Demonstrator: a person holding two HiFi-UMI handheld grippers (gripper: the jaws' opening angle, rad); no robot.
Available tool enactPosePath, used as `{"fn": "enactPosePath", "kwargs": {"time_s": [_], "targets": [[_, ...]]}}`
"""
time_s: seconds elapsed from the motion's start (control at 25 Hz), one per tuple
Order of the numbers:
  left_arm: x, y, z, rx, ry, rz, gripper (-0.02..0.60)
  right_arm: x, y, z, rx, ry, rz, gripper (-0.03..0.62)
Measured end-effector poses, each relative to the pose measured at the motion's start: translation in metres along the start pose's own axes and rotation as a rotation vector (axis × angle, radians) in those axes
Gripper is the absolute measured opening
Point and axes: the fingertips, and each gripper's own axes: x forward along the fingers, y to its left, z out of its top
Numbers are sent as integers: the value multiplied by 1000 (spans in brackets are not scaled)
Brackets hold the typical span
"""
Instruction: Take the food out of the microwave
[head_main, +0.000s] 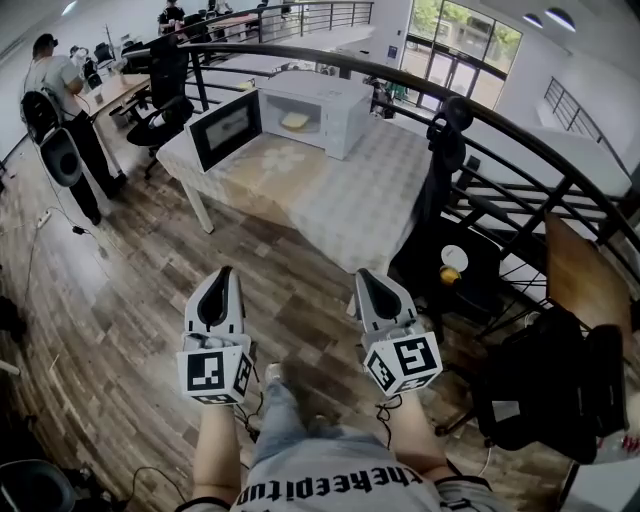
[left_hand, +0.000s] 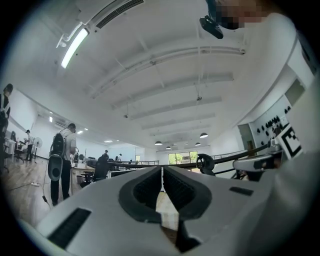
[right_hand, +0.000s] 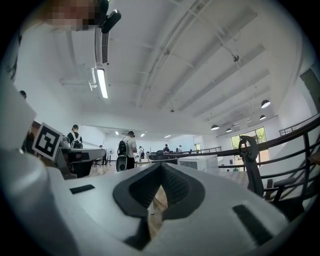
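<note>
Far up the head view, upper middle: a white, boxy metal microwave (head_main: 335, 105), set on a table (head_main: 350, 210) under a pale, patterned cloth. Hinged at its left, a dark-glazed door (head_main: 225, 130), standing wide open toward the left of the frame and leaving the lit cavity bare. Inside, on the cavity bottom: the food (head_main: 295, 121), a flat, pale yellow, soft-looking piece, apparently on a light dish. Too small to tell more, and no clear long axis from here.

Low in the same view, side by side: left gripper (head_main: 226, 272) and right gripper (head_main: 362, 274), smooth grey-white hard plastic with dark ribbed pads, each with a black-and-white marker cube at the rear. Both pointed up the frame toward the table and well apart from it, across a stretch of brown wood-plank floor (head_main: 150, 300). In its own view, left gripper (left_hand: 161, 169) pressed together, only a hairline slit between the pads and nothing in it. Right gripper (right_hand: 160, 166) likewise closed at the tips, empty.

Food roughly midway between the two across the frame, so neither hand plainly nearer. Judging by the door jutting out on the left: probably an easier reach from the right side of the opening. Calls for opened jaws before any grasp, likely a grip on the dish rim, kept level.
</note>
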Motion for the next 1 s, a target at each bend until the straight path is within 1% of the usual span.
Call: {"fn": "enactPosePath", "kwargs": {"time_s": [0.24, 0.44, 0.8, 1.0], "targets": [[50, 26, -16, -20, 3, -6, 14, 51, -17, -8, -4, 6, -14, 5], [105, 61, -24, -26, 1, -13, 14, 114, -28, -12, -4, 3, -27, 5], [197, 117, -34, -17, 5, -80, 14, 219, -37, -12, -7, 4, -61, 5], [239, 151, -39, -29, -1, -103, 14, 269, -41, -13, -13, -5, -93, 5]]}}
